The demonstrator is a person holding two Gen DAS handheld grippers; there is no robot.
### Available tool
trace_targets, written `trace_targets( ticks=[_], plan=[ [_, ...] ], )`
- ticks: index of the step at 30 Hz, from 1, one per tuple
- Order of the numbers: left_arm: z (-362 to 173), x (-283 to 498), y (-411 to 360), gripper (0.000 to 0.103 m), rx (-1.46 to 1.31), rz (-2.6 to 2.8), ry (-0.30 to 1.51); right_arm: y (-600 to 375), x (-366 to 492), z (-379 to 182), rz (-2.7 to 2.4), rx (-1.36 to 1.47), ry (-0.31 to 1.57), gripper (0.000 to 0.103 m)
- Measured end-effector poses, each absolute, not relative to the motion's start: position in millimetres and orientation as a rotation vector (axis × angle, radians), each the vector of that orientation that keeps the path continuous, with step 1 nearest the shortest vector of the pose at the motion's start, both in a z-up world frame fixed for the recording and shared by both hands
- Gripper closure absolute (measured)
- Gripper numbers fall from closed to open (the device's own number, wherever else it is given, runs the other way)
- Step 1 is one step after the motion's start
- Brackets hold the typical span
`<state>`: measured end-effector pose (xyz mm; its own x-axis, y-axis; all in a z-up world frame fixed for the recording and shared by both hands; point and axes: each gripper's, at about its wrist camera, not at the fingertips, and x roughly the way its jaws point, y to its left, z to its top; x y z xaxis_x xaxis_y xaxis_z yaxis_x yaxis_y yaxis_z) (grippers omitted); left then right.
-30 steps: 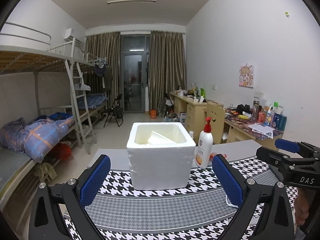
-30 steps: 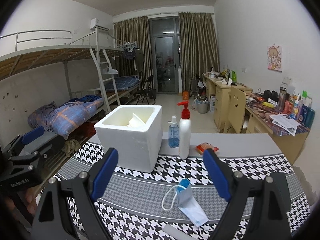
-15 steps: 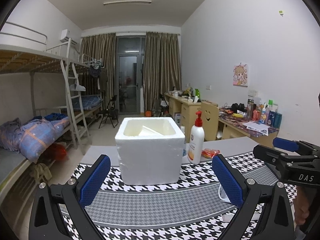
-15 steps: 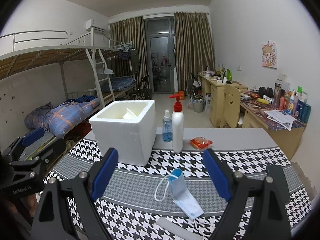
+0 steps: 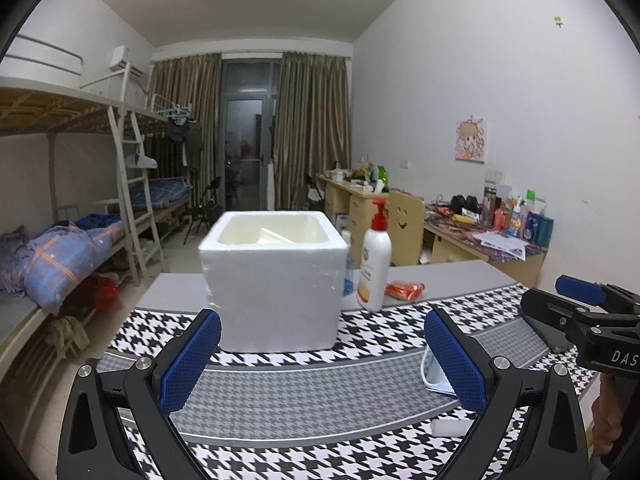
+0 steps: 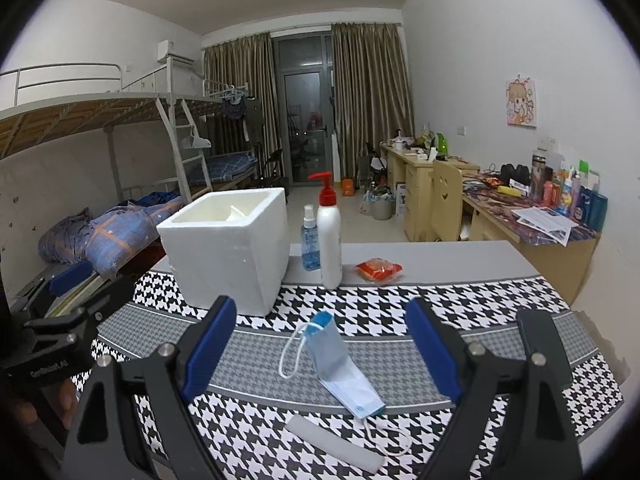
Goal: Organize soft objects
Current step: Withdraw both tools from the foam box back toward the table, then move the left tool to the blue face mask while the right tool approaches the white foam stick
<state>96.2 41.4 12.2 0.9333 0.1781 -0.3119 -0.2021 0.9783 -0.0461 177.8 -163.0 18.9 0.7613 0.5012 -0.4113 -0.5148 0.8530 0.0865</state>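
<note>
Right gripper hovering wide open, gripping nothing, framing folded face mask lying on houndstooth cloth; foam box waiting at 11 o'clock as likely bin. Left gripper likewise gaping, empty.
</note>
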Motion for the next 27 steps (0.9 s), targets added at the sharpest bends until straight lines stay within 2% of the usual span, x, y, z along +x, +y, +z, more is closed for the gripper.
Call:
trace_targets(
  ticks=[27],
  plan=[
    [-14.2, 155.4, 7.7, 0.001, -0.086, 0.015, 0.459, -202.7, 184.3, -21.1, 0.501, -0.028, 0.511, 0.013]
  ],
)
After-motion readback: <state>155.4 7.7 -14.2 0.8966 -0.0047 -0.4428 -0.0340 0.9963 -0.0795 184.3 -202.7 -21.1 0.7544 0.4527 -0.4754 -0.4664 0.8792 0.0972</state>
